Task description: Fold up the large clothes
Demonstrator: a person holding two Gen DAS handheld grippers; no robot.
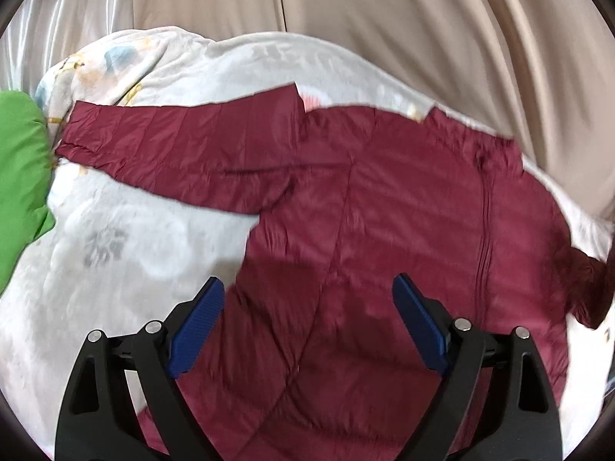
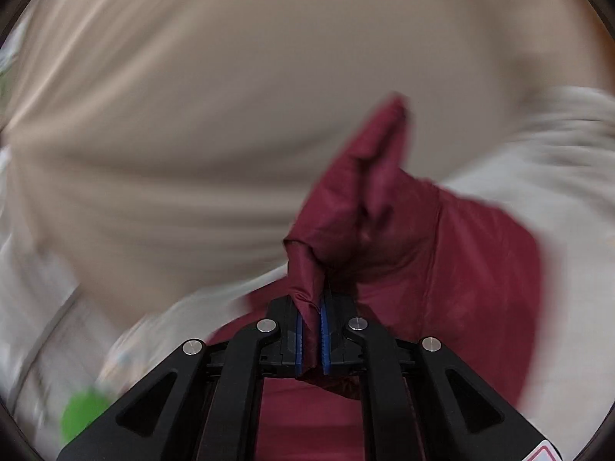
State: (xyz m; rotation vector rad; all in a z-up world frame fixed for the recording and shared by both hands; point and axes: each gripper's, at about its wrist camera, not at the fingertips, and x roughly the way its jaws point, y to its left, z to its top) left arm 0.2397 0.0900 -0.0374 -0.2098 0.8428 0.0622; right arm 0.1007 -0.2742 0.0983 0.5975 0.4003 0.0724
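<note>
A dark red quilted jacket [image 1: 384,223] lies spread flat on a pale patterned blanket [image 1: 127,253], one sleeve [image 1: 180,150] stretched out to the left. My left gripper [image 1: 307,288] hovers over the jacket's body with its blue pads wide apart and nothing between them. In the right wrist view my right gripper [image 2: 312,307] is shut on a bunched fold of the red jacket [image 2: 369,211], which rises lifted from the pads. That view is blurred.
A bright green cloth [image 1: 19,176] lies at the blanket's left edge and shows as a green blur [image 2: 84,415] in the right wrist view. Beige curtains [image 1: 384,19] hang behind the bed, with shiny white fabric [image 1: 69,11] at the upper left.
</note>
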